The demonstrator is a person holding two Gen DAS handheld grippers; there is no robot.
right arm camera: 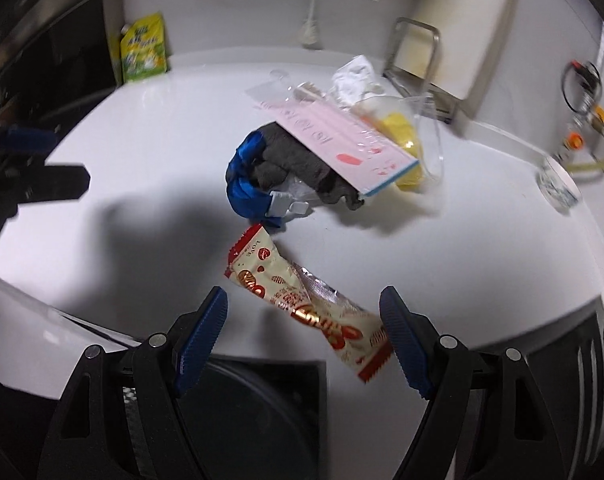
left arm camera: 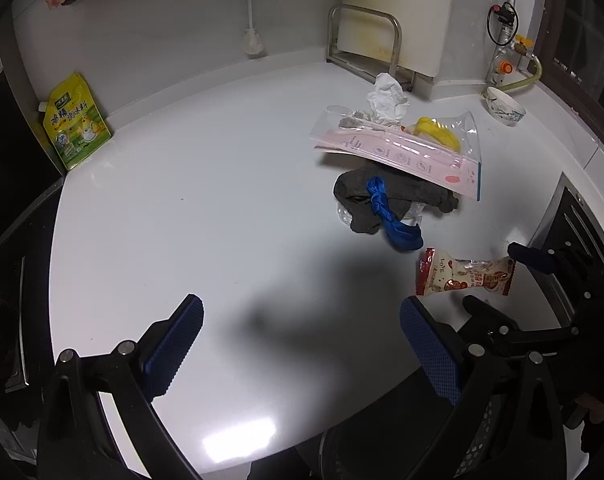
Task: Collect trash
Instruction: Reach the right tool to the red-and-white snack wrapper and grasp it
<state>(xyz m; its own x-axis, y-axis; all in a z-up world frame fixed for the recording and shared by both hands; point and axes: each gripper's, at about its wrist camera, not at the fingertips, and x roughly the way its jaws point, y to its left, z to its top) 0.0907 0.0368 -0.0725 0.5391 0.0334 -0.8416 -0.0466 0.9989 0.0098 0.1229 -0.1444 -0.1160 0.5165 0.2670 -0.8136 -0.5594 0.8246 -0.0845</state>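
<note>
The right gripper [right arm camera: 304, 332] hangs over the near edge of the white counter [right arm camera: 142, 152], its 2 fingers spread wide and holding nothing. A red-and-cream snack wrapper [right arm camera: 302, 300] lies flat between them, slanted, its lower end just beside the right finger. Beyond it sits a pile: a blue bag [right arm camera: 244, 176], a grey cloth [right arm camera: 298, 164], a pink-striped clear bag [right arm camera: 334, 140] and crumpled white paper [right arm camera: 354, 80]. The left gripper [left arm camera: 302, 344] is also wide open and empty, with the wrapper [left arm camera: 466, 274] near its right finger.
</note>
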